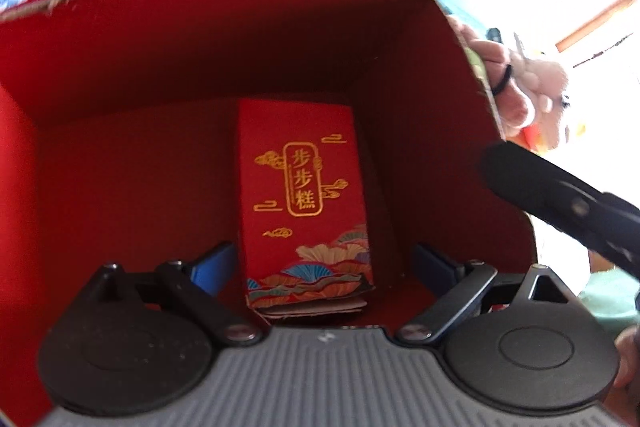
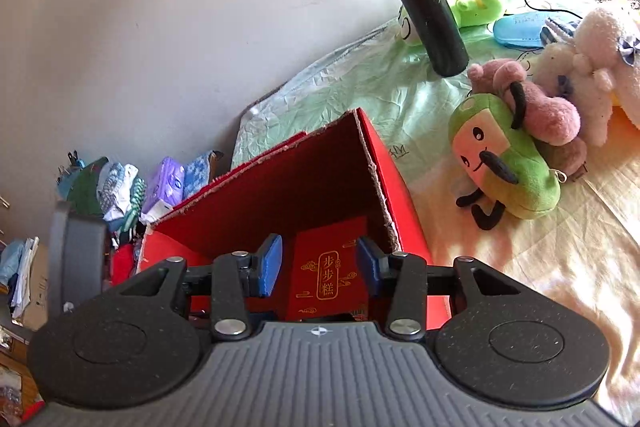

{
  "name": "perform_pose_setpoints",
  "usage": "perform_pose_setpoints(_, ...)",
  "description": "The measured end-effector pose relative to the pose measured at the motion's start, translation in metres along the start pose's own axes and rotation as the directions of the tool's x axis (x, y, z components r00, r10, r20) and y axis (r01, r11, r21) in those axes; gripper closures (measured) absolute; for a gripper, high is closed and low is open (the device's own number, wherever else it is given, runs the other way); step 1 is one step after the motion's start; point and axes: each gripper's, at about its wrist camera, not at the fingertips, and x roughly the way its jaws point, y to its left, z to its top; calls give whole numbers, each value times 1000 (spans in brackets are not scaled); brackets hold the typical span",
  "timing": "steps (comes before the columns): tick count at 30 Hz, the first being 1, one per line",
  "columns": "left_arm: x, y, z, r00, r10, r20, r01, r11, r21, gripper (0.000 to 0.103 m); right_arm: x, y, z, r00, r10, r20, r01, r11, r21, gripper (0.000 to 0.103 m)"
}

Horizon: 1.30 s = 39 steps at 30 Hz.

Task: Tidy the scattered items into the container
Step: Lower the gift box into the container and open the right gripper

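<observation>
The red cardboard box (image 1: 200, 39) fills the left wrist view, and a small red gift carton with gold characters (image 1: 304, 195) already lies on its floor at centre frame. The left gripper (image 1: 324, 263) hangs over it with its blue pads spread wide to either side, touching nothing. In the right wrist view the right gripper (image 2: 318, 263) sits low in the frame above the box's near edge, jaws about half open and empty; the carton shows in the gap between the pads but lies down inside the box, apart from them. The rest of the scattered things are still out on the bed at the right and upper right of that view: a green plush with a drawn face (image 2: 508, 163), a pink plush (image 2: 536, 99) leaning on it, a cream plush (image 2: 596, 59), a frog plush (image 2: 472, 3) further back, and a black flask (image 2: 424, 7) standing upright on the green sheet (image 2: 360, 75). The main risk I judge is the box itself: its tall torn wall (image 2: 372, 163) stands between the right gripper and the toys, so a swing toward them could catch the rim and shove or tip the light box. The flask looks easy to topple if brushed, and a soft plush may slip from a shallow pinch.
</observation>
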Motion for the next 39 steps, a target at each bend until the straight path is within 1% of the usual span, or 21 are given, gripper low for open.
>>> perform_pose_setpoints(6,1,2,8,999,-37,-19,36,998,-61,10,-3,-7,-3,1000,2,25,-2,999,32,59)
perform_pose_setpoints(7,2,1,9,999,-40,-21,39,997,-61,12,-3,-9,-4,1000,2,26,-3,999,39,59)
perform_pose_setpoints(10,5,0,8,998,-60,-32,58,997,-56,12,-6,-14,-4,999,8,42,-10,998,58,59)
perform_pose_setpoints(13,8,-3,8,993,-112,-42,109,992,-60,12,-12,-21,-4,998,31,61,-36,996,80,59)
perform_pose_setpoints(15,10,-7,6,991,-128,-37,126,990,-64,12,-17,-23,-4,996,37,78,-44,996,82,60)
perform_pose_setpoints(19,9,-14,4,992,-126,-21,125,991,-54,13,-25,-28,-4,995,10,99,-17,997,71,59)
perform_pose_setpoints(23,9,-19,2,992,-126,3,126,991,-35,13,-31,-36,-4,994,10,105,-20,996,91,59)
perform_pose_setpoints(28,9,-24,-7,994,-107,35,107,994,-8,13,-36,-38,-6,994,13,106,-21,997,80,59)
perform_pose_setpoints(30,9,-17,-1,993,-106,44,106,994,6,13,-38,-38,-8,994,12,105,-20,997,75,59)
perform_pose_setpoints(33,5,-18,-3,992,-107,63,106,994,16,13,-42,-38,-9,994,13,113,-21,997,70,59)
perform_pose_setpoints(37,2,-23,-4,993,-88,73,86,996,36,13,-46,-39,-10,992,13,128,-22,997,73,59)
perform_pose_setpoints(39,1,-21,-6,993,-97,67,95,995,26,13,-47,-39,-10,992,17,128,-27,996,81,59)
